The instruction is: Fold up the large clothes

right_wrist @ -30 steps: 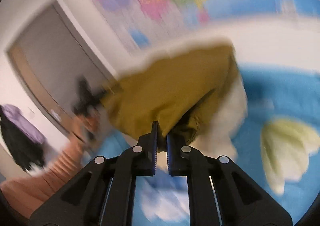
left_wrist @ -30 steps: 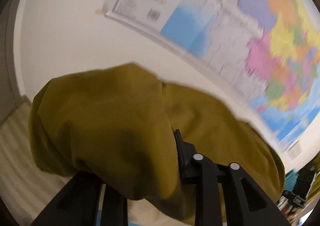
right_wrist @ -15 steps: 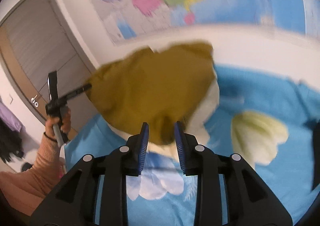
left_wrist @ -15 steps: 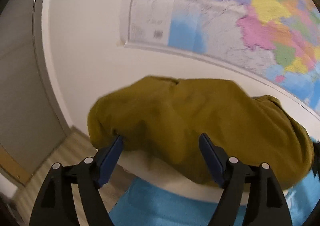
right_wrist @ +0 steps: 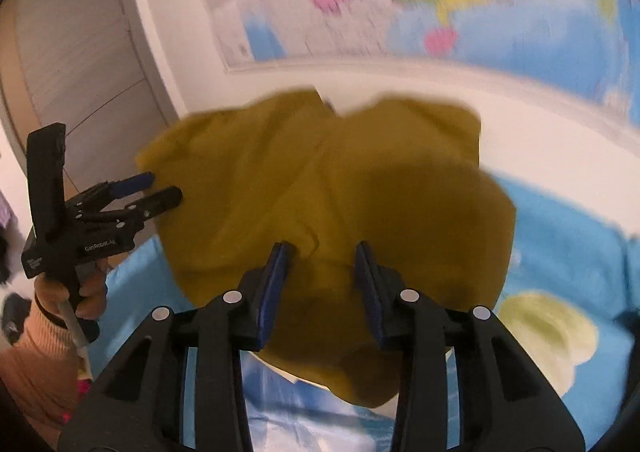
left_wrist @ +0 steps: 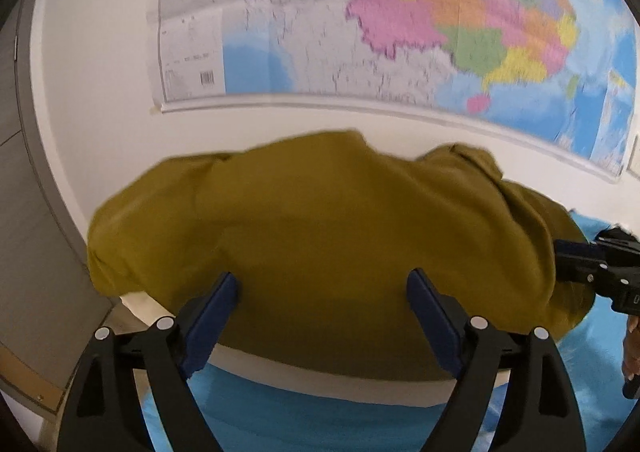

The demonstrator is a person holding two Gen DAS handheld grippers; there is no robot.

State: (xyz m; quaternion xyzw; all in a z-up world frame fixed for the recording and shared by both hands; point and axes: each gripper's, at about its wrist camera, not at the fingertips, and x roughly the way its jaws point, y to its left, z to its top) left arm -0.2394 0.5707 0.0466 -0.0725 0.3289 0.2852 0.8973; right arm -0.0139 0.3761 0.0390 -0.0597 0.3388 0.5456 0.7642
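A mustard-yellow garment (left_wrist: 320,219) lies bunched in a heap on a white pad (left_wrist: 320,376) over the blue bedsheet. My left gripper (left_wrist: 324,292) is just in front of the heap's near edge. Its jaws are wide apart and opening, and the pads press on nothing. In the right wrist view the same garment (right_wrist: 320,179) lies beyond my right gripper (right_wrist: 322,256). Its jaws are opening, with cloth behind the gap but not pinched. The left gripper (right_wrist: 162,187) shows there at the garment's left edge, held by a hand (right_wrist: 88,292). The right gripper's tip (left_wrist: 592,268) enters the left wrist view at the right.
A large coloured wall map (left_wrist: 400,19) hangs on the white wall behind the bed. A grey door (right_wrist: 72,51) stands to the left. The blue bedsheet (right_wrist: 560,252) has a pale yellow flower print (right_wrist: 548,336). An orange sleeve (right_wrist: 32,364) is at the lower left.
Both grippers, shut on the raised garment a second ago, have opened and let it go. The garment has dropped onto the white pad, and both grippers have drawn back from it.
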